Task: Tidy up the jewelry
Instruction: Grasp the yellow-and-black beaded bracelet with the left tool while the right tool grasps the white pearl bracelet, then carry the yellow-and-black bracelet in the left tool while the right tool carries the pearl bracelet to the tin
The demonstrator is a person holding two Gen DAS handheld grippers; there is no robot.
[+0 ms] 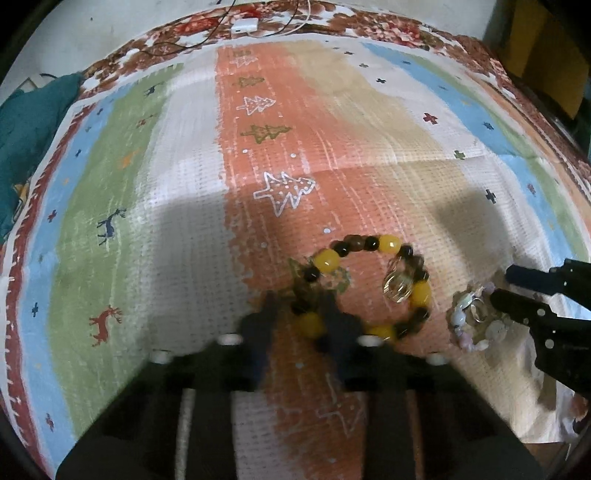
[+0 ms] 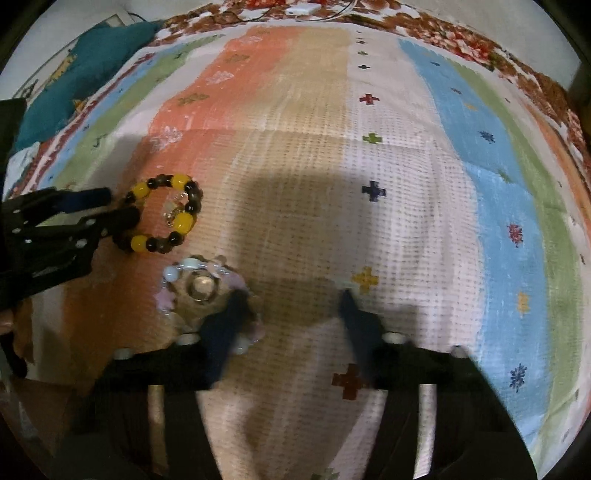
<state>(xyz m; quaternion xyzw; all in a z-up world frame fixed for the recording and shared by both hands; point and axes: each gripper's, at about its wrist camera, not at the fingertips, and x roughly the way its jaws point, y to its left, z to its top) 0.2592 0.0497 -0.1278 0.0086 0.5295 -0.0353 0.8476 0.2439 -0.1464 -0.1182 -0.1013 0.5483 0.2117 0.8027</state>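
A bracelet of yellow and dark brown beads (image 1: 369, 288) lies on the striped cloth, with a gold charm (image 1: 397, 286) inside its ring. My left gripper (image 1: 301, 306) has its jaws a little apart, one on each side of the bracelet's near-left beads; it also shows in the right wrist view (image 2: 122, 210). A pale pink and white bead bracelet (image 2: 207, 291) with a ring (image 2: 201, 286) in it lies to the right. My right gripper (image 2: 291, 299) is open, its left finger (image 2: 225, 325) over that bracelet's right edge.
The striped, patterned cloth (image 1: 184, 184) covers the whole surface. A teal fabric (image 1: 29, 122) lies at the far left edge. A white charger with cables (image 1: 243, 26) sits at the far edge. Brown paper (image 2: 44, 325) lies at the near left.
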